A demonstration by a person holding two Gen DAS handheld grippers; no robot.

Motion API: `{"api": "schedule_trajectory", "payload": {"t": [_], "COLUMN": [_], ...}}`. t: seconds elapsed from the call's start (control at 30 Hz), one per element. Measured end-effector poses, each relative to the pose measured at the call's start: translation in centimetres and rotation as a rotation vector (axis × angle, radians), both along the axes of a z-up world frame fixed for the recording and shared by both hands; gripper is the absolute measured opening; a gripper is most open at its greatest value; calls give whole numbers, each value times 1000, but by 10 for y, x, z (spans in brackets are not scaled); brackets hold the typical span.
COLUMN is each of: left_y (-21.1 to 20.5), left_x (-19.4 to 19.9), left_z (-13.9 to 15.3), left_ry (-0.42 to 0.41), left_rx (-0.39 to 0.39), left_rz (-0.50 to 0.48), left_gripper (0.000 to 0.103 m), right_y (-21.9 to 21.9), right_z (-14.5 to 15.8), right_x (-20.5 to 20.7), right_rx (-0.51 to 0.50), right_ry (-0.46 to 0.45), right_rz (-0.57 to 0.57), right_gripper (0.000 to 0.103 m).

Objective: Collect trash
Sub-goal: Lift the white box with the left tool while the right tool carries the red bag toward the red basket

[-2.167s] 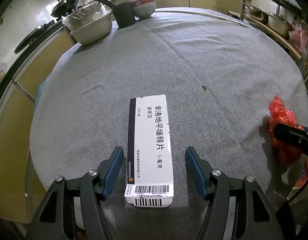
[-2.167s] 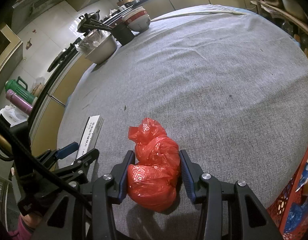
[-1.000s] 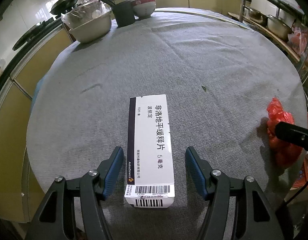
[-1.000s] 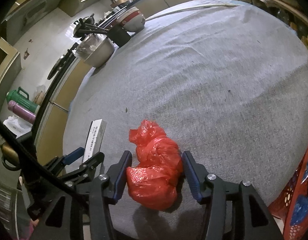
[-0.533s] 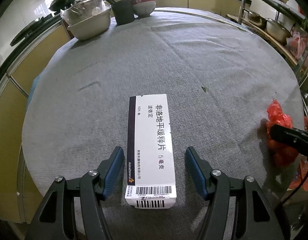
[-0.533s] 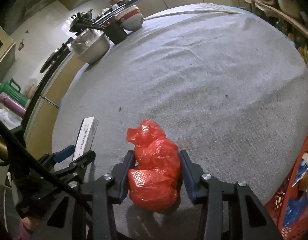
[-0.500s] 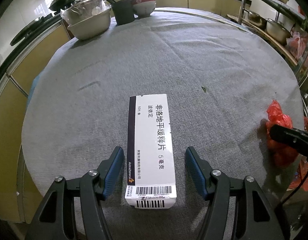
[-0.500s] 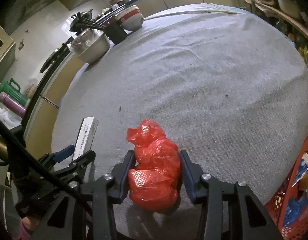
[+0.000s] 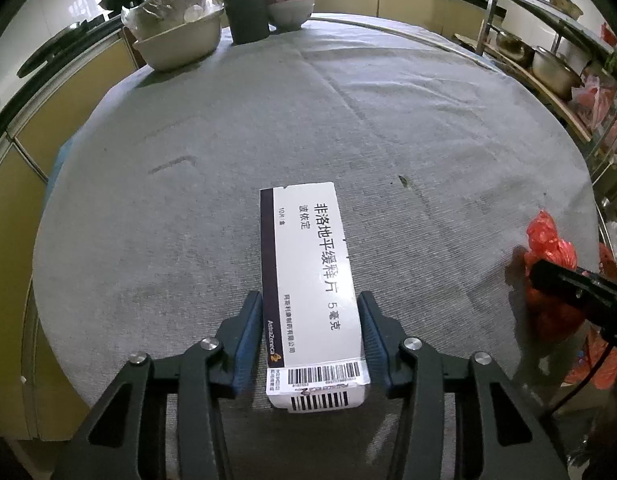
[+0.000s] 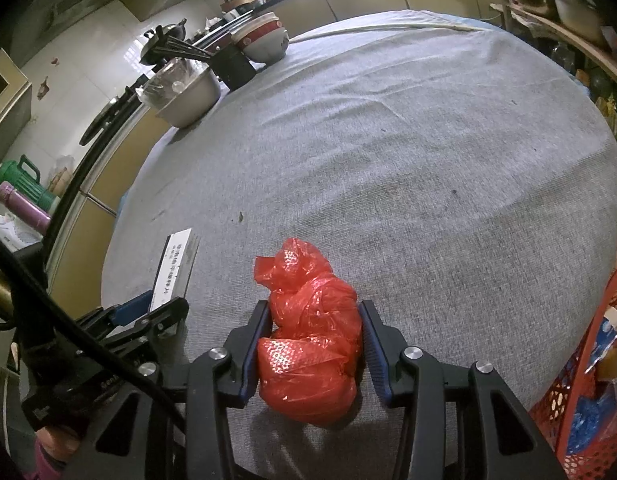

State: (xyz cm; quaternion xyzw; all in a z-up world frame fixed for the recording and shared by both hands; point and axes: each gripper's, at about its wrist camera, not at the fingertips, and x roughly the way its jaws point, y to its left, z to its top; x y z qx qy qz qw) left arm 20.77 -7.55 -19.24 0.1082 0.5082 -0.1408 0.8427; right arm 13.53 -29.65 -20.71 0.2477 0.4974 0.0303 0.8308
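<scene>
A white medicine box with a dark stripe and barcode lies on the grey tablecloth. My left gripper straddles its near end, jaws closing, blue pads touching both long sides. A crumpled red plastic bag sits near the table's front edge with my right gripper shut on it, pads pressing into its sides. In the right wrist view the box and left gripper lie to the left. In the left wrist view the bag is at far right behind a black finger.
At the table's far edge stand a metal basin, a black cup of chopsticks and stacked bowls. A red plastic basket stands beside the table at right. A rack with pots runs along the right.
My left jaws have closed in from well clear of the box to touching its sides. My right jaws narrowed slightly onto the red bag. Neither hand has shifted.
</scene>
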Motion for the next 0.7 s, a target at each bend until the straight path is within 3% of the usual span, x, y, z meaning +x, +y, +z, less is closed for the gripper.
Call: {"api": "schedule_trajectory", "payload": {"t": [0.3, 0.7], "left_y": [-2, -18], "left_x": [-4, -27], "left_z": [9, 47], "left_ry": [-13, -124], "left_rx": [-5, 25], "left_rz": [12, -24], "left_gripper": [48, 47], "right_y": [-3, -15], "right_z": [2, 23], "right_x": [-3, -16], "right_rx": [9, 20], "right_ry": [3, -65], "right_rz": [-9, -26], "right_gripper": [46, 46]}}
